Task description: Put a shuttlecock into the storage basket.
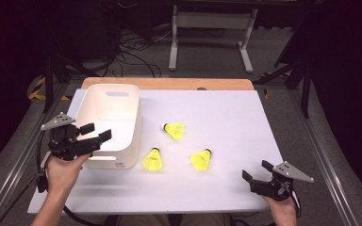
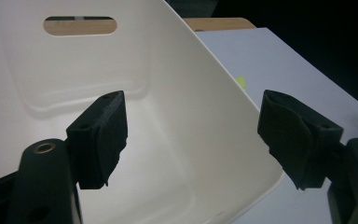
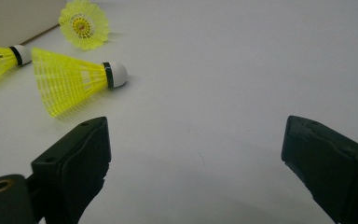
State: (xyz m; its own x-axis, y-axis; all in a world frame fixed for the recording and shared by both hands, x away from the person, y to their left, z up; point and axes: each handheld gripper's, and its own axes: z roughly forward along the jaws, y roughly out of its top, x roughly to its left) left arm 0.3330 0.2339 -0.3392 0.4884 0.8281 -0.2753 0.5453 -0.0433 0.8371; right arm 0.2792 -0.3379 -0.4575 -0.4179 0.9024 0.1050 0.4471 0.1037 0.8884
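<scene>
Three yellow shuttlecocks lie on the white table top, all outside the white bin point(image 1: 111, 123), which serves here as the landmark. The nearest shuttlecock point(image 1: 152, 159) rests just beside the bin's front right corner, cork pointing away from the person; the middle shuttlecock point(image 1: 201, 159) lies farther out to the bin's right, near the front; the far shuttlecock point(image 1: 175, 130) sits to the right of the bin's side wall, a little apart from it. The bin looks empty as far as its inside can be seen, so the work appears to be at its very start: none of the three is in yet, and all are left to pick up. The left gripper point(image 1: 95, 133) hovers over the bin's near left rim, jaws spread wide and holding nothing; its own view looks into the bare interior. The right gripper point(image 1: 257, 171) rests low, well to the right of the bin near the front edge of the table point(image 1: 245, 108), jaws also wide apart and empty, facing the middle shuttlecock, probably the first to be taken.
</scene>
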